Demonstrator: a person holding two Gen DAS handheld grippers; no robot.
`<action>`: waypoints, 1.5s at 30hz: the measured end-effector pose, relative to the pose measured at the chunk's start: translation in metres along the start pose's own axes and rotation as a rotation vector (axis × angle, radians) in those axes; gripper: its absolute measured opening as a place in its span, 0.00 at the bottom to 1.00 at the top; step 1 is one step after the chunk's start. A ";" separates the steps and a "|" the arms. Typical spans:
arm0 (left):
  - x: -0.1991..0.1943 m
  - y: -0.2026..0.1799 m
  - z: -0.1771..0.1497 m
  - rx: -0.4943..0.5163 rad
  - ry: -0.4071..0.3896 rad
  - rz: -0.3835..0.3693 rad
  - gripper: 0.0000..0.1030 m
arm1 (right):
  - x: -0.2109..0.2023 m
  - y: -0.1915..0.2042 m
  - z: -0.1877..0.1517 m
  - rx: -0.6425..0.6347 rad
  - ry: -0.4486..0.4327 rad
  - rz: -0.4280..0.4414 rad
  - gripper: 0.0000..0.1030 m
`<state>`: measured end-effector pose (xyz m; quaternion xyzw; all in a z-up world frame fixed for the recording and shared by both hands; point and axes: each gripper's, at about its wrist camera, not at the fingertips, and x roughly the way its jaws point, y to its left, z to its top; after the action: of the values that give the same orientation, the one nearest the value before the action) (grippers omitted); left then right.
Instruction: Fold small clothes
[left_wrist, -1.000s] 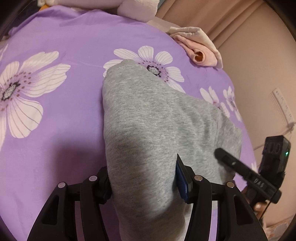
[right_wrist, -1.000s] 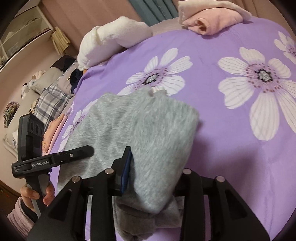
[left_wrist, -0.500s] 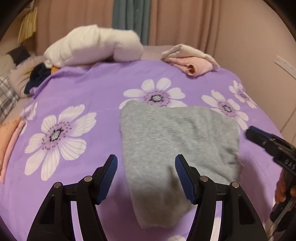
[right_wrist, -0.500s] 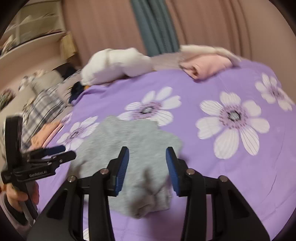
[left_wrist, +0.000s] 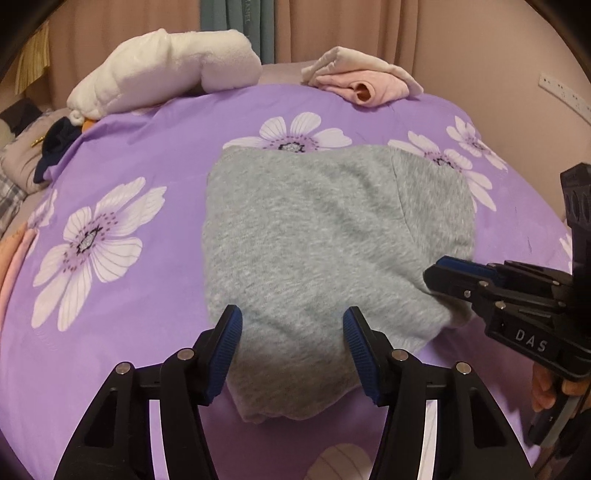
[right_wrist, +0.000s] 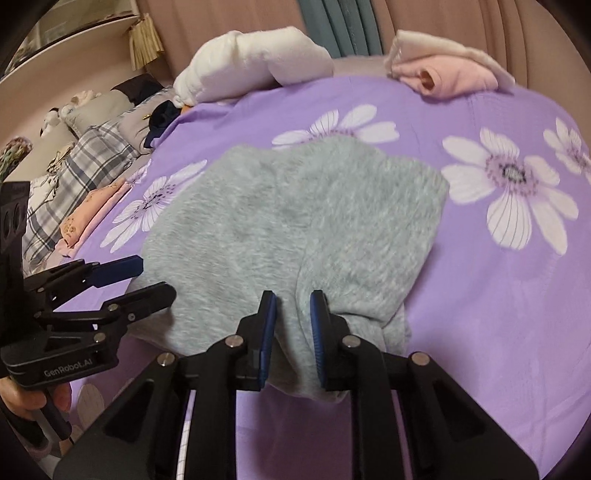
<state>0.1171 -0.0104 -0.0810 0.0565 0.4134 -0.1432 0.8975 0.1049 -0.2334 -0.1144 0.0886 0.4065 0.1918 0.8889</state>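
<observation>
A folded grey garment (left_wrist: 314, 254) lies flat on the purple flowered bedsheet (left_wrist: 122, 317); it also shows in the right wrist view (right_wrist: 288, 229). My left gripper (left_wrist: 291, 328) is open and empty, its blue pads astride the garment's near edge, seemingly just above it. My right gripper (right_wrist: 293, 317) is open with a narrow gap over the garment's near right corner, holding nothing. It appears in the left wrist view (left_wrist: 458, 275) at the garment's right edge. The left gripper shows in the right wrist view (right_wrist: 151, 277) at the left edge.
A white rolled blanket (left_wrist: 166, 70) and a folded pink-and-cream garment (left_wrist: 365, 81) lie at the bed's far edge. Plaid and pink folded clothes (right_wrist: 74, 184) sit off the bed's left side. A wall with a power strip (left_wrist: 561, 92) stands at the right.
Both grippers have let go of the grey garment, opened and pulled back. The garment now lies folded on the sheet; the right gripper's jaws have narrowed since half a second ago.
</observation>
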 end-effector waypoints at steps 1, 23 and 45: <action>-0.001 0.000 0.000 -0.001 0.004 0.001 0.56 | -0.001 0.000 0.000 0.004 0.002 -0.001 0.18; -0.103 0.024 0.002 -0.170 -0.055 0.063 0.99 | -0.117 0.049 -0.009 -0.028 -0.142 -0.134 1.00; -0.130 0.007 -0.021 -0.159 0.034 0.159 0.99 | -0.134 0.072 -0.022 -0.026 -0.088 -0.175 1.00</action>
<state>0.0239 0.0279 0.0037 0.0202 0.4329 -0.0376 0.9005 -0.0113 -0.2229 -0.0135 0.0497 0.3710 0.1146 0.9202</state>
